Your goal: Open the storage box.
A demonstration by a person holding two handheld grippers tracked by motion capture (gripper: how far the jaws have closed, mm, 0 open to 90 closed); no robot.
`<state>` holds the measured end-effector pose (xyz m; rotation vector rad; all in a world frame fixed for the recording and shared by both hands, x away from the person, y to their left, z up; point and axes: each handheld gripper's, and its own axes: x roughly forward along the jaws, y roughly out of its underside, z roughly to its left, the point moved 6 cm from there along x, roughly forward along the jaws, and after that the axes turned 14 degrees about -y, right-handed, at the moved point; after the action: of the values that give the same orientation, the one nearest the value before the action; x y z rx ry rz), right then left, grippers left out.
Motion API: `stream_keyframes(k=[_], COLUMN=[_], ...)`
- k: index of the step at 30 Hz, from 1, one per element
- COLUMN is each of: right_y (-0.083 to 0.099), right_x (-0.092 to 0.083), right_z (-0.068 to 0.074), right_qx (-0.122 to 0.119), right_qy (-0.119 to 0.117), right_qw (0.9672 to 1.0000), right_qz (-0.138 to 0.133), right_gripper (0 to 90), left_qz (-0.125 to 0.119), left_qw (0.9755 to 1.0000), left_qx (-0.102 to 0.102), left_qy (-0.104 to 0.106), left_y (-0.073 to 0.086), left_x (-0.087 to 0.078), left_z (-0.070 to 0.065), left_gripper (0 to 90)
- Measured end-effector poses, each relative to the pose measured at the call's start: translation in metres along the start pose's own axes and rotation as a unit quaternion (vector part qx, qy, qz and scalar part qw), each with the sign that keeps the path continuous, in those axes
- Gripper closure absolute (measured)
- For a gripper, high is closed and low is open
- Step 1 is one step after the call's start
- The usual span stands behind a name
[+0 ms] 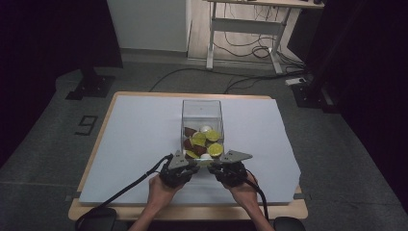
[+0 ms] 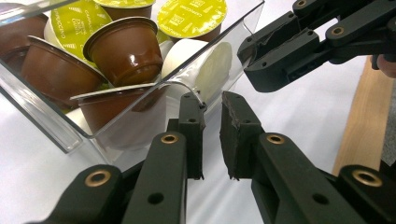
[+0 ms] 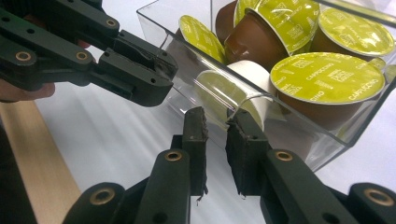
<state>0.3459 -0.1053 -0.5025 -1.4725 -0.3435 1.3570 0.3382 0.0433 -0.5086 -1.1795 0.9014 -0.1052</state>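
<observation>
**Both hand-held grippers at the near wall of the capsule box**

The clear box [image 1: 202, 115] stood near the middle of the table [image 1: 130, 134], on its white sheet. Coffee capsules [image 1: 206, 142] lay heaped at the box's near end: brown cups with yellow-green lids and a few white ones.

The left hand-held gripper [image 1: 190, 166] sat at the box's near left corner. In the left gripper view its jaws were nearly together with a narrow gap, and the near wall's rounded top edge [image 2: 187, 88] met the tip of one jaw; whether the wall was pinched could not be told. Nothing else lay between the jaws.

The right hand-held gripper [image 1: 216, 166] sat at the near right corner, just beside the left one. Its jaws were likewise almost closed, their tips at the wall's edge [image 3: 250, 99], grip not discernible. A white capsule [image 3: 243, 88] lay just behind that wall.
</observation>
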Motion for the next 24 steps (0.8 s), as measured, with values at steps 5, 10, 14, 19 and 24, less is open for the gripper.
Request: stream_keyframes(k=[5,10,14,19,24], right_y=[0.004,0.006,0.008,0.011,0.013], right_x=[-0.001,0.0,0.001,0.001,0.0], right_z=[0.006,0.009,0.014,0.018,0.023], right_qx=[-0.003,-0.005,-0.006,-0.008,-0.009], right_qy=[-0.005,-0.006,-0.011,-0.012,-0.017], right_qw=[1.0,0.9999,0.9999,0.9998,0.9997], right_qz=[0.003,0.01,0.011,0.014,0.015], right_gripper=[77.3,77.4,77.4,77.4,77.3], left_qz=[-0.002,0.0,0.0,-0.001,-0.004], left_qw=[1.0,1.0,1.0,1.0,0.9999], left_qx=[-0.002,0.001,0.002,0.002,-0.003], left_qy=[0.003,0.002,0.006,0.009,0.01], left_y=[0.004,0.008,0.01,0.013,0.017], left_x=[-0.004,-0.006,-0.009,-0.012,-0.016], left_z=[-0.003,-0.005,-0.007,-0.009,-0.013], left_gripper=[78.4,78.1,77.9,77.9,77.9])
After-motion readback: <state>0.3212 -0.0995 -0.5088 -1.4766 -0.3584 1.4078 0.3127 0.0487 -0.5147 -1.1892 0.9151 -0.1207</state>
